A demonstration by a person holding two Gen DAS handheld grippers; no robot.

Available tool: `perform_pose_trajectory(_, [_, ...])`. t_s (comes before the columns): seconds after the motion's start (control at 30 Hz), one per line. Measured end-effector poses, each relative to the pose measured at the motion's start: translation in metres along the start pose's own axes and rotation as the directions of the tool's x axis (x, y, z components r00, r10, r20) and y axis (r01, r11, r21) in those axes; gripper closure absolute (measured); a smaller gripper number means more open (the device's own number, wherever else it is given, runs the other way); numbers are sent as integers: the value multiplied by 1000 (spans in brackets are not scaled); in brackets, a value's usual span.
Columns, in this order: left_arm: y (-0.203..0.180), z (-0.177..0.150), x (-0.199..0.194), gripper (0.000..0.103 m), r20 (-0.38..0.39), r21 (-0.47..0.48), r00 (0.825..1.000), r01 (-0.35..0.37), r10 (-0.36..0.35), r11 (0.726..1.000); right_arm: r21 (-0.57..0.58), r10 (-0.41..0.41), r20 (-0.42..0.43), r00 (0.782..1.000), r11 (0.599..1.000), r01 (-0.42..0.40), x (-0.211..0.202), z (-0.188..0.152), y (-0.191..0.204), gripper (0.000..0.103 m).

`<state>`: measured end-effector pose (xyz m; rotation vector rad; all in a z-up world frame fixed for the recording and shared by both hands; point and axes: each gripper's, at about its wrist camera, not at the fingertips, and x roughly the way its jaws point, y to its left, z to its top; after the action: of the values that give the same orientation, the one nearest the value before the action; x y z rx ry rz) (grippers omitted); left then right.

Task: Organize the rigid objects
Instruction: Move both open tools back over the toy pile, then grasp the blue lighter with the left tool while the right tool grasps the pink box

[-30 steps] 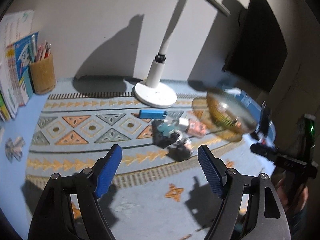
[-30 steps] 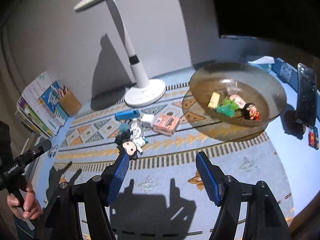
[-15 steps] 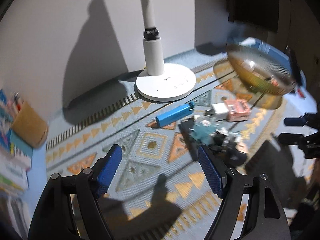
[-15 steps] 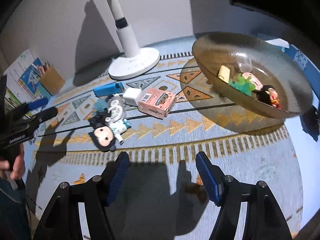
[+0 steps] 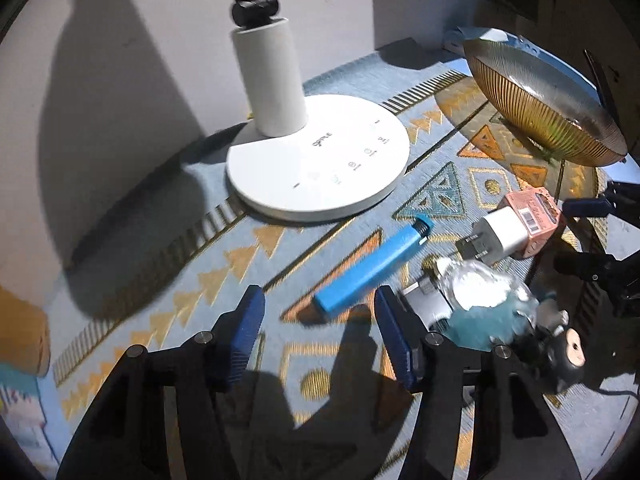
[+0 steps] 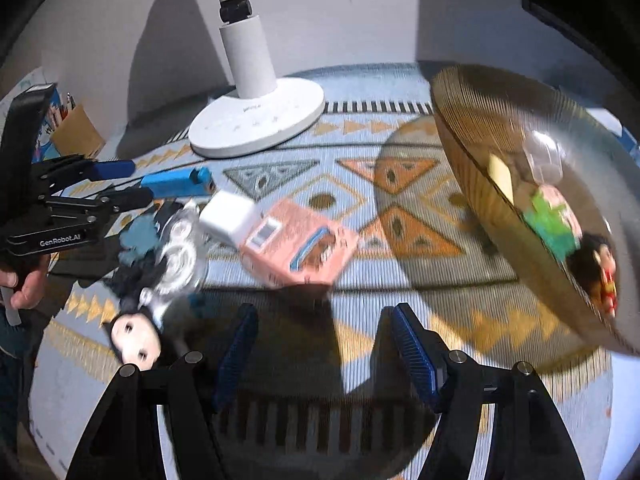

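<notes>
The left gripper point(image 5: 318, 334), empty, is closing near the blue lighter point(image 5: 370, 270); only the right view shows the bowl's point(image 6: 472, 148) toys.

Woven cloth mat point(image 5: 168, 264): matt, ribbed weave, blue with orange pattern
Lamp base point(image 5: 320, 160), standing on the mat: smooth white plastic, satin sheen
Bowl point(image 5: 536, 108), right of the lamp base: translucent amber, finely ribbed, glossy
Blue bar point(image 5: 372, 268), in front of the lamp base: smooth plastic
Charger point(image 5: 500, 236), right of the blue bar: glossy white plastic
Pink box point(image 6: 300, 248), touching the charger: printed card, matt
Gripper pads point(image 5: 248, 332): ridged blue rubber on matt black plastic arms
</notes>
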<state>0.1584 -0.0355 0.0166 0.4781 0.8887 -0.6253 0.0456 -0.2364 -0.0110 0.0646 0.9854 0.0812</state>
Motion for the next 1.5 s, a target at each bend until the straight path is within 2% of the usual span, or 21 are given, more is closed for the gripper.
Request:
perform_pose_trajectory(0.13, [-2,9,13,49,-10,24,998,61,-61,998,-49,-34,13,999,998,35,12,11,5,35])
perform_pose_trajectory(0.23, [-5,12,21,52,-13,46,997,79,-79,996,-83,-39,11,999,996,40,20,21,7,35])
perform_pose_trajectory(0.53, [-3,23,30,56,-2,11,988,155,-155,988,-116,-15,27,1000,993,18,29,39,10,35])
perform_pose_trajectory(0.6, [-6,24,30,56,3,6,987,158,-158,987,-121,-11,31,999,993,14,26,37,12,42])
perform_pose_trajectory(0.63, [-8,24,30,59,5,3,987,158,-158,987,-126,-2,31,1000,992,6,24,36,13,52])
perform_pose_trajectory(0.73, [-10,22,28,66,9,-12,987,158,-158,987,-121,-7,30,1000,993,11,19,31,15,58])
perform_pose_trajectory(0.83, [-13,18,24,70,11,-40,992,130,-129,991,-89,-5,29,1000,996,8,11,23,12,60])
perform_pose_trajectory(0.93, [-10,6,15,79,19,-97,997,80,-79,992,-49,-18,32,999,999,20,0,12,5,61])
perform_pose_trajectory(1.0, [0,-5,9,80,9,-164,999,40,-39,986,-30,-27,36,999,999,28,-9,2,-1,62])
perform_pose_trajectory(1.07, [21,-22,1,80,4,-270,997,69,-71,960,-11,-33,29,999,999,33,-18,-11,-6,62])
perform_pose_trajectory(1.1, [32,-33,-4,80,-5,-323,997,67,-73,944,-4,-40,24,999,999,40,-21,-16,-8,62])
perform_pose_trajectory(1.17, [41,-50,-14,80,-21,-371,998,41,-53,928,10,-46,13,999,999,46,-27,-27,-9,62])
perform_pose_trajectory(1.33, [28,-100,-47,80,-29,-403,999,7,-21,915,10,-33,18,999,999,33,-46,-55,-2,62])
perform_pose_trajectory(1.4, [15,-120,-61,80,-16,-422,999,25,-35,906,-17,-51,13,999,999,51,-49,-66,4,62])
perform_pose_trajectory(1.5, [-6,-141,-77,80,-9,-448,998,57,-68,892,-23,-37,9,999,999,37,-56,-79,9,62])
